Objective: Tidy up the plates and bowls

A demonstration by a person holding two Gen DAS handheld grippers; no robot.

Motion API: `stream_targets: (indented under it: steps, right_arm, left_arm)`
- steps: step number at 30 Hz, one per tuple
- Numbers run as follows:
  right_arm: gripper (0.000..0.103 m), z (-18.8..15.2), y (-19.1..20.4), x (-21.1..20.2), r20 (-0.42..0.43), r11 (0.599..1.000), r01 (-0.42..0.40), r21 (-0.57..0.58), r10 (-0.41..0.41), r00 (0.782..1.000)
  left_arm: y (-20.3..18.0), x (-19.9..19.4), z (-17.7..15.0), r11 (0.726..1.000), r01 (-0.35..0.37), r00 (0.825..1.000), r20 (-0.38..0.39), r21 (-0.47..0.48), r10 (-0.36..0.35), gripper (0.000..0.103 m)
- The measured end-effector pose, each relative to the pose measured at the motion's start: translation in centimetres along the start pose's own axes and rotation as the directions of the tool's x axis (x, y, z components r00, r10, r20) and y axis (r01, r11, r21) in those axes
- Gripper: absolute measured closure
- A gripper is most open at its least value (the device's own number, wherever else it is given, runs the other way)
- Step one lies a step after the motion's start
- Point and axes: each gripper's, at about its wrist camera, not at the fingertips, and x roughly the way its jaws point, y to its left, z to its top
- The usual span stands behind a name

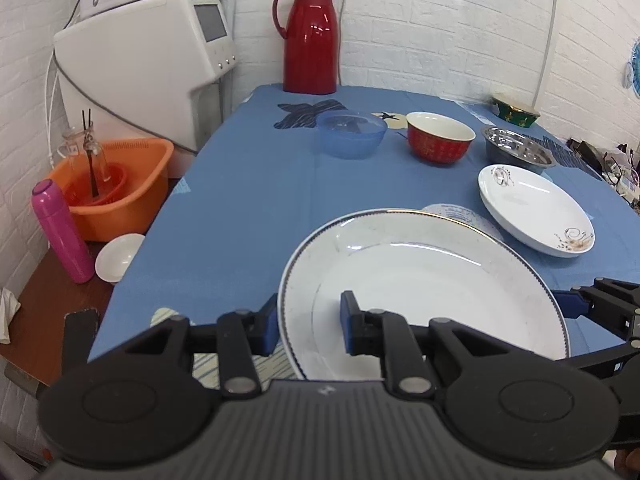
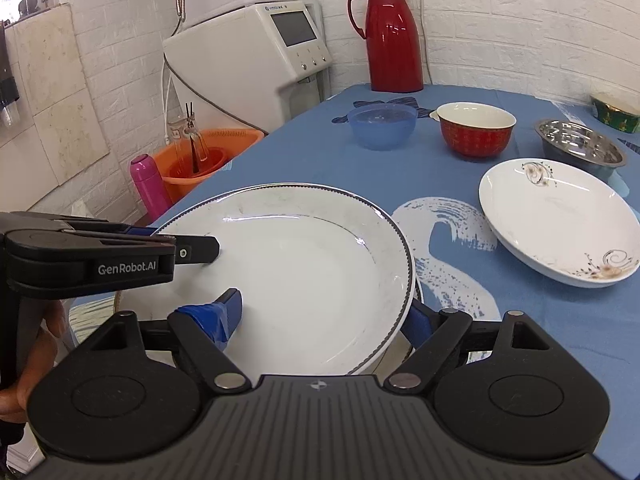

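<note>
My left hand-held gripper (image 1: 309, 322) and right hand-held gripper (image 2: 324, 316) sit low near the table's front edge, fingers apart but narrowed. My hand (image 2: 38, 344) grips the left handle.

we saw a white dinner plate (image 2: 304, 264) with a dark beaded rim, a white floral-sprigged plate (image 2: 560, 220), a translucent blue bowl (image 2: 382, 126), a red bowl (image 2: 476, 130) lined cream, a blue tablecloth (image 1: 248, 200) and a red thermos jug (image 1: 310, 40).

Bright, even indoor light; glare streaks on red jug (image 1: 310, 38); fisheye bending, dark corners.
</note>
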Motion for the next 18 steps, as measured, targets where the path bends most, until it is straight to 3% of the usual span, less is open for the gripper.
stream_targets:
  steps: [7,13,16,18]
  right_arm:
    - [0.032,-0.9,-0.1,0.5,0.001,1.0,-0.013,0.0,0.013,1.0]
    - [0.032,-0.9,0.2,-0.2,0.023,1.0,0.024,-0.001,-0.024,0.999]
    - [0.032,-0.9,1.3,0.0,0.003,0.995,0.061,-0.083,-0.061,0.998]
    - [0.032,-0.8,0.9,-0.1,-0.002,0.996,0.052,-0.067,-0.052,0.999]
  left_arm:
    - [1.0,1.4,-1.4,0.997,0.035,0.999,-0.011,-0.068,-0.035,0.086]
    - [1.4,1.1,-1.3,0.994,0.083,0.997,0.004,-0.075,-0.083,0.078]
    - [1.2,0.6,-0.9,0.995,0.075,0.997,0.032,-0.063,-0.073,0.057]
    - [1.0,0.2,-0.7,0.997,0.067,0.997,0.047,-0.05,-0.064,0.057]
